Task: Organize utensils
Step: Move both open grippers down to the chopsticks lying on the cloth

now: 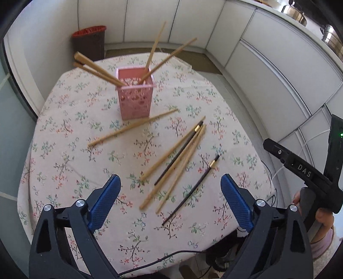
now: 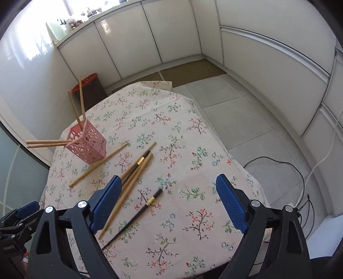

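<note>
A pink perforated holder (image 1: 135,94) (image 2: 88,146) stands on the floral tablecloth with several wooden chopsticks leaning out of it. One wooden chopstick (image 1: 133,127) lies in front of it. A loose bundle of wooden chopsticks with a black one among them (image 1: 178,158) (image 2: 133,176) lies nearer. A lone black chopstick with a gold band (image 1: 193,188) (image 2: 139,212) lies beside the bundle. My left gripper (image 1: 169,178) hangs open above the bundle, holding nothing. My right gripper (image 2: 169,178) is open over the lone black chopstick, also holding nothing.
The cloth-covered table (image 1: 64,171) ends close on all sides. A dark waste bin with a red rim (image 1: 90,40) stands behind it. White cabinets line the walls, with pots (image 1: 293,10) on the counter. Cables (image 2: 278,163) run over the floor to the right.
</note>
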Demonstrator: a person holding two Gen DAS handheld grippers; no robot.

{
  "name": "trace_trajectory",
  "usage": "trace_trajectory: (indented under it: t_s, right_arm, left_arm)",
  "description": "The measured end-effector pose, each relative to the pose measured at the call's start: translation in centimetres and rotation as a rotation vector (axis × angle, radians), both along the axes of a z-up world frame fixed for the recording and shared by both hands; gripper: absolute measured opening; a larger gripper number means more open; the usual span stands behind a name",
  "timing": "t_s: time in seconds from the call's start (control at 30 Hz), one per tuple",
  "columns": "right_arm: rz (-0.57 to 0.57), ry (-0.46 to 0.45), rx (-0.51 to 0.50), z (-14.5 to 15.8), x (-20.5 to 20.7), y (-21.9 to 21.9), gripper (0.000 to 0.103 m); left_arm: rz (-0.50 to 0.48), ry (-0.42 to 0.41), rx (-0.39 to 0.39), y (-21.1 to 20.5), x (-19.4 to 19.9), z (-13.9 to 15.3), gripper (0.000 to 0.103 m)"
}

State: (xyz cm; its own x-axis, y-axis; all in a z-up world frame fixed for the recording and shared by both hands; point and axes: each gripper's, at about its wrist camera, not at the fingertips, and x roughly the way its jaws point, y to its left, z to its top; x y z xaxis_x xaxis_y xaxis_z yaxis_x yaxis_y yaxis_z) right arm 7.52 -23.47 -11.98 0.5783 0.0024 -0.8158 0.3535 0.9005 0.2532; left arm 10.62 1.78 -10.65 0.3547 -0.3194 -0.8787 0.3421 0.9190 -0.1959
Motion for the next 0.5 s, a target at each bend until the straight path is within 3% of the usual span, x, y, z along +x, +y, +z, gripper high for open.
trace_trajectory:
  t_s: [0.2, 0.37, 0.47, 0.5]
  right_arm:
    - [-0.007, 0.125, 0.028, -2.8, -0.8, -0.8, 0.087]
    - [-0.054, 0.154, 0.034, -3.6, -1.0, -1.9, 0.087]
    - [-0.080, 0.180, 0.063, -4.3, -0.9, -2.7, 0.087]
    - [-0.085, 0.185, 0.067, -4.4, -0.9, -2.9, 0.087]
  left_arm:
    - [-0.092, 0.166, 0.023, -1.6, 0.5, -5.1, 0.090]
    - [-0.120, 0.196, -0.015, -3.2, 2.1, -6.8, 0.087]
    - [-0.153, 0.174, -0.045, -5.1, 3.7, -6.7, 0.072]
    - [-0.163, 0.167, -0.054, -5.8, 4.3, -6.7, 0.061]
